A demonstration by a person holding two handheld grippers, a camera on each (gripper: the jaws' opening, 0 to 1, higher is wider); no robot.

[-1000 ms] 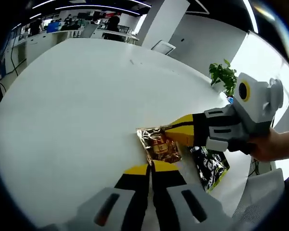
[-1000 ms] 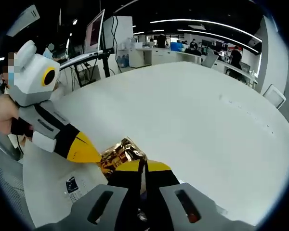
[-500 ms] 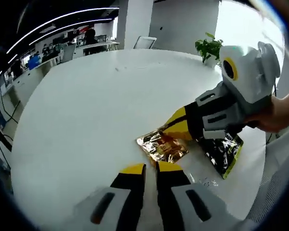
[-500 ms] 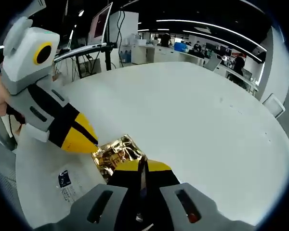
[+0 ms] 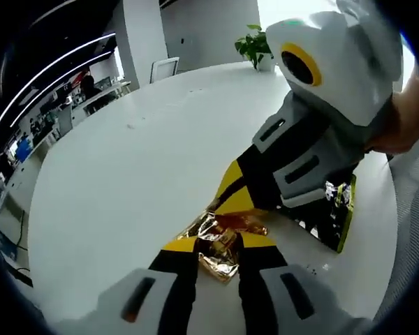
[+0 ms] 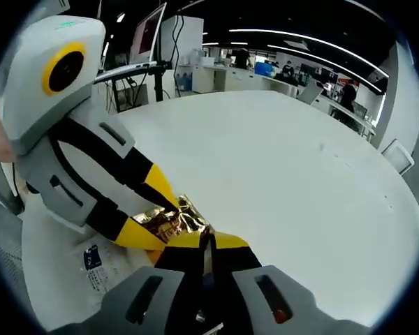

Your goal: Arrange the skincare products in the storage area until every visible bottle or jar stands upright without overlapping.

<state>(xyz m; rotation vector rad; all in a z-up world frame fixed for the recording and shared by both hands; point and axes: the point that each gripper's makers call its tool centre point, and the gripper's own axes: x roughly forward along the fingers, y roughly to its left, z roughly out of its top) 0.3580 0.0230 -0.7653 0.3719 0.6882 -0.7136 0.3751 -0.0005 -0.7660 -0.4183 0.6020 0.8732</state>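
Gold foil sachet point(image 5: 220, 244) lies crumpled on the white table point(image 5: 119, 174), both grippers meeting on it. Left gripper point(image 5: 218, 246): jaws parted, one yellow tip on either side of the sachet's near edge — not closed on it. Right gripper point(image 6: 208, 241): jaws pressed together at the sachet's edge point(image 6: 169, 222); whether the foil is pinched between them, cannot tell. In the left gripper view a dark sachet point(image 5: 333, 216) lies flat just beside the gold one, partly under the right gripper's body.
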